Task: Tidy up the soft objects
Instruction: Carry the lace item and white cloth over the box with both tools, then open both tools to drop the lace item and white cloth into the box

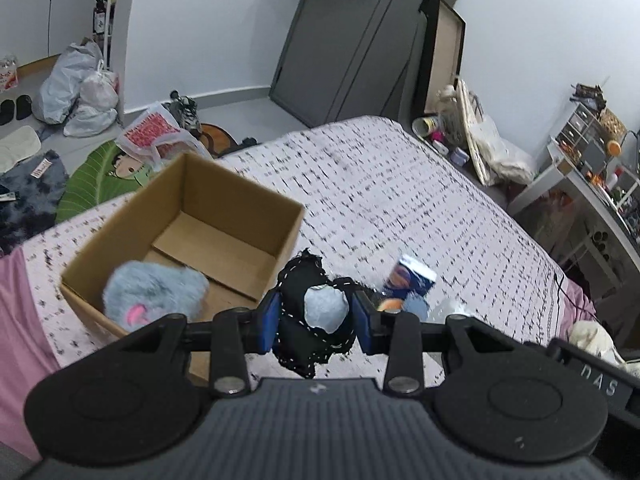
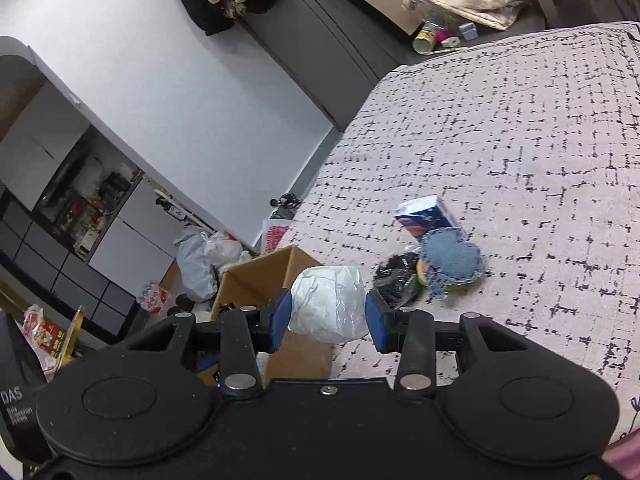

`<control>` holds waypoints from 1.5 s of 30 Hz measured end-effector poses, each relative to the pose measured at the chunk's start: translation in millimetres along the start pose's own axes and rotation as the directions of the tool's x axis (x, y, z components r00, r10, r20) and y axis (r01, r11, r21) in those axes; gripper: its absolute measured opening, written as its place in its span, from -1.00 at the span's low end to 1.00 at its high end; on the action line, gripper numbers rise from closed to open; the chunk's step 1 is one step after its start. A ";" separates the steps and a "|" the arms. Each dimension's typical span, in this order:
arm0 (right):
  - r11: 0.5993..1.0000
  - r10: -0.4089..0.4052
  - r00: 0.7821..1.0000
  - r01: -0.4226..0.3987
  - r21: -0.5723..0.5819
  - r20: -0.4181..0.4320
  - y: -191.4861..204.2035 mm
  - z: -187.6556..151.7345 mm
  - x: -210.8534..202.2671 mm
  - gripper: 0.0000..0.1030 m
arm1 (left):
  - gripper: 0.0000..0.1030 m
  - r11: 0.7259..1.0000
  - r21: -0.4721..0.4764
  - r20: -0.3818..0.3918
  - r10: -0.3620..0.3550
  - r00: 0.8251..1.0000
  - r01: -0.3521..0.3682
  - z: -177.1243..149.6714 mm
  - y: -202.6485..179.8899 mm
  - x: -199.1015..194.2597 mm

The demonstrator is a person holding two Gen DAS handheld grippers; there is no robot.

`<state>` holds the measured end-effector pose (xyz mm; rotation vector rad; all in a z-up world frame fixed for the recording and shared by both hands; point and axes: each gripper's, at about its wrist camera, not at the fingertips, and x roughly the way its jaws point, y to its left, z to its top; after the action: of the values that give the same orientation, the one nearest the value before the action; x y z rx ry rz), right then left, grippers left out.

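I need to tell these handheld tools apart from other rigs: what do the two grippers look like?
Both look alike: a black body with two round black discs, black linkage arms fastened with silver bolts, and two fingers with blue pads. The left gripper has a ribbed dark grey centre plate; the right gripper has a plain black one with a screw. No hands or sleeves show.

a lived-in bedroom at home: a bed under a patterned cover, a dark wardrobe, stuffed plastic bags and shoes on the floor, a cluttered shelf alongside.
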<state>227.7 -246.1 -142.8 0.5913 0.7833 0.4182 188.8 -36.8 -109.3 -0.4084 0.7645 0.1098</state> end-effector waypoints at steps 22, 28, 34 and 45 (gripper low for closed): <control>0.993 0.067 0.995 -0.074 -0.087 -0.078 50.4 -18.3 35.7 -0.22 | -0.26 0.992 -0.122 0.013 0.045 0.999 -0.043 37.9 76.5 -3.6; 0.988 0.084 0.990 -0.097 -0.117 -0.116 66.0 -26.2 52.4 -0.22 | -0.26 0.987 -0.156 -0.003 0.046 0.999 -0.046 40.6 93.4 5.1; 0.984 0.095 0.984 -0.116 -0.136 -0.153 76.6 -35.5 69.1 -0.22 | -0.26 0.983 -0.181 -0.028 0.030 0.999 -0.034 40.9 105.0 17.0; 0.984 0.099 0.972 -0.127 -0.121 -0.212 83.7 -48.5 87.3 0.02 | -0.26 0.982 -0.190 -0.064 0.000 0.998 -0.013 43.0 108.5 37.9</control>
<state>236.0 -117.7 -163.4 0.4727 0.9131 0.6399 217.7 77.7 -142.4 -0.5939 0.8217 0.1775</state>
